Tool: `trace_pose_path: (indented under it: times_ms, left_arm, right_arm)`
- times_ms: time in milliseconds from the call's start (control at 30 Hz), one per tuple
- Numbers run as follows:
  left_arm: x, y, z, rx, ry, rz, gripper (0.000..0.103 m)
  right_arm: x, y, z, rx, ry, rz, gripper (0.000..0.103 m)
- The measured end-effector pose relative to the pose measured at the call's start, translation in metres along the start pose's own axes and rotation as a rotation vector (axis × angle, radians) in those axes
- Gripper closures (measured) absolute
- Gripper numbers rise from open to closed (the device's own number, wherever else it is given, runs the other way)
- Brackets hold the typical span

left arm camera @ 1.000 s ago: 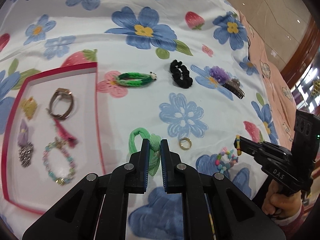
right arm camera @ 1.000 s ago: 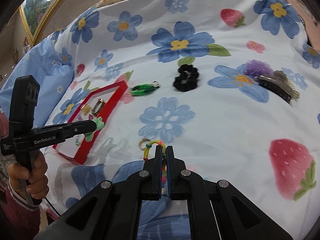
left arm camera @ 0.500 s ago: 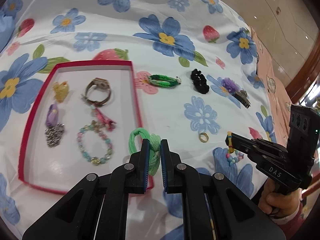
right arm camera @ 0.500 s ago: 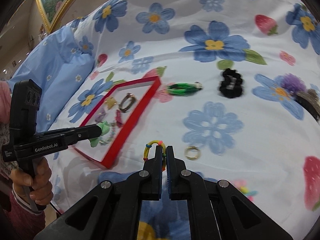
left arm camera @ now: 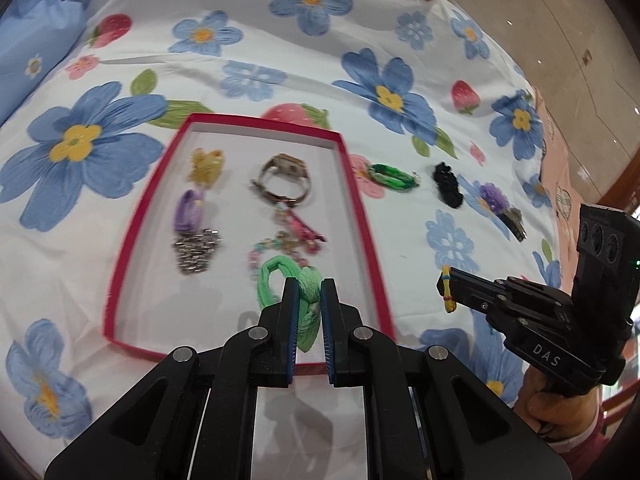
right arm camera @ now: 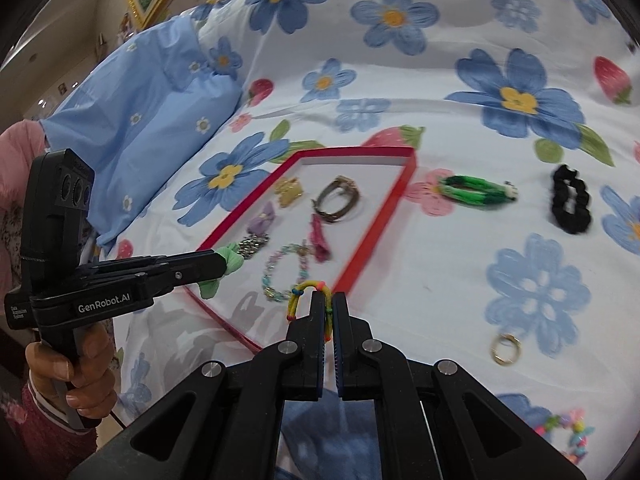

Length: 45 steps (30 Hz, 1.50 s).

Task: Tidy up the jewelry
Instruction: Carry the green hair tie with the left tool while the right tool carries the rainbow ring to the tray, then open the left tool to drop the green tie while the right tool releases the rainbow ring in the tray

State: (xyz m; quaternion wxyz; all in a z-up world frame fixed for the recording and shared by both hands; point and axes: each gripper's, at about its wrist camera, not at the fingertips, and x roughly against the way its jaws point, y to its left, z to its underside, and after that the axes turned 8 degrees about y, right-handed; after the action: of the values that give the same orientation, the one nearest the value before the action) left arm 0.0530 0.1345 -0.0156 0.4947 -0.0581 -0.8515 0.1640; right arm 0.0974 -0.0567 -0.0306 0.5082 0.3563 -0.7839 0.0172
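knotted green fabric band | rectangular red tray | floral bedsheet

On the bed lies a tray holding a watch, clips and a bead bracelet. Right of the tray lie a woven band, then a scrunchie; a ring lies nearer.

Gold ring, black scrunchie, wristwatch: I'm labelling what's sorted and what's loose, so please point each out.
gold ring (right arm camera: 506, 349), right wrist view, on its band.
black scrunchie (right arm camera: 570, 199), right wrist view, on its ruffled fabric.
wristwatch (left arm camera: 285, 178), left wrist view, on its strap.
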Motion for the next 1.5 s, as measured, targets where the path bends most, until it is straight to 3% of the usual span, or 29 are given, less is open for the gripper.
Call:
trace_pose_path:
  times_ms: [400, 1033, 1333, 1500]
  left_arm:
    - [0.003, 0.04, 0.0, 0.071, -0.011, -0.045, 0.094]
    - [-0.028, 0.062, -0.005, 0.046, 0.046, -0.137, 0.094]
    - [-0.034, 0.067, -0.002, 0.053, 0.057, -0.148, 0.093]
    - [-0.034, 0.068, -0.001, 0.06, 0.061, -0.159, 0.087]
  right_arm:
    - [-0.029, 0.02, -0.017, 0.037, 0.042, -0.032, 0.1]
    - [-0.103, 0.035, -0.033, 0.109, 0.192, 0.021, 0.099]
    - [-0.106, 0.035, -0.033, 0.109, 0.202, 0.025, 0.095]
    - [-0.105, 0.035, -0.034, 0.103, 0.198, 0.016, 0.094]
